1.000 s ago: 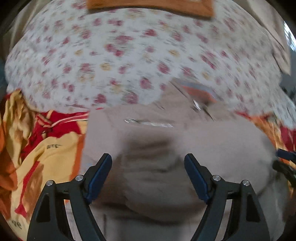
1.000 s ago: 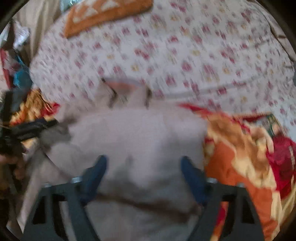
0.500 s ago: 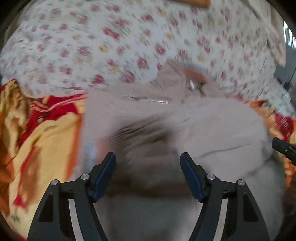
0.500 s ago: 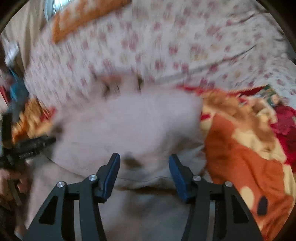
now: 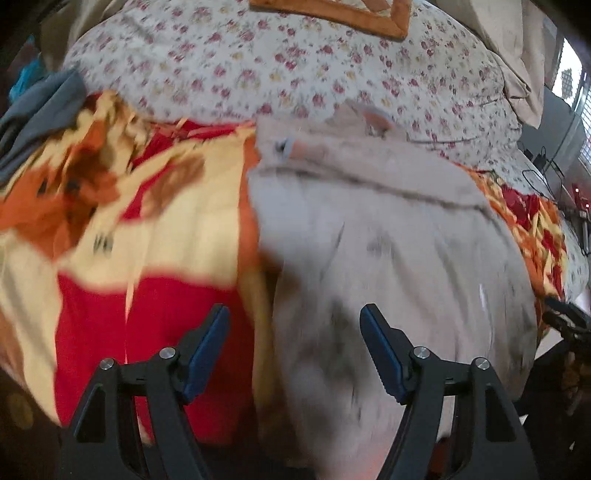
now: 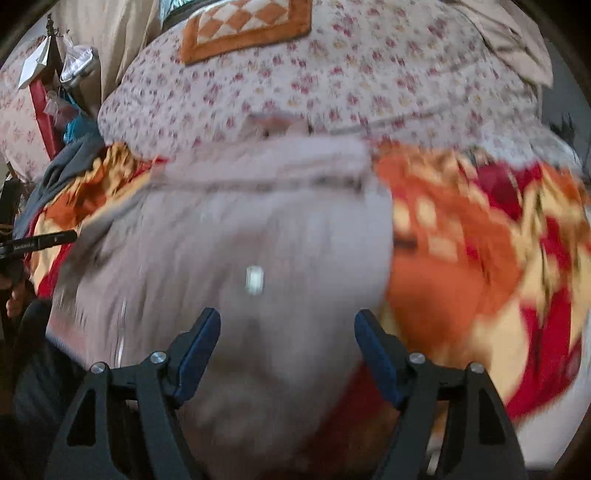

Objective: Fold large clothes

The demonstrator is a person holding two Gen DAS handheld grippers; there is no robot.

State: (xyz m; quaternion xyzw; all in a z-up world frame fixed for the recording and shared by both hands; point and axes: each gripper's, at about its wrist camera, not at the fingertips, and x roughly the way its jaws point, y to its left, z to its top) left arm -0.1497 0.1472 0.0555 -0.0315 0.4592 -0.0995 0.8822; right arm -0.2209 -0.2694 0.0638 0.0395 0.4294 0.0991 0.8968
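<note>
Left tongs point(image 5: 295, 328): mine were spread wide with nothing between them, hovering over the near left edge of the garment, one finger over the blanket and the other over the beige cloth.
Right tongs point(image 6: 287, 332): also wide open and holding nothing, hanging above the near part of the garment.
Garment point(image 5: 388, 240): a big beige-grey piece lay spread on the bed on top of the blanket, collar end pointing away from me, a fold line across it near the top. Pretty blurry, so I couldn't make out much more than a small bright spot on the cloth in the right view.
Blanket point(image 5: 147, 229): red, orange and cream, under the garment and sticking out on both sides.
Sheet point(image 5: 295, 66): white with little red flowers, covering the far half of the bed.
Mat point(image 6: 243, 26): orange with a checker pattern, lying on the sheet at the far end.
Grey cloth point(image 5: 44, 107): bunched at the far left, beside the blanket.
</note>
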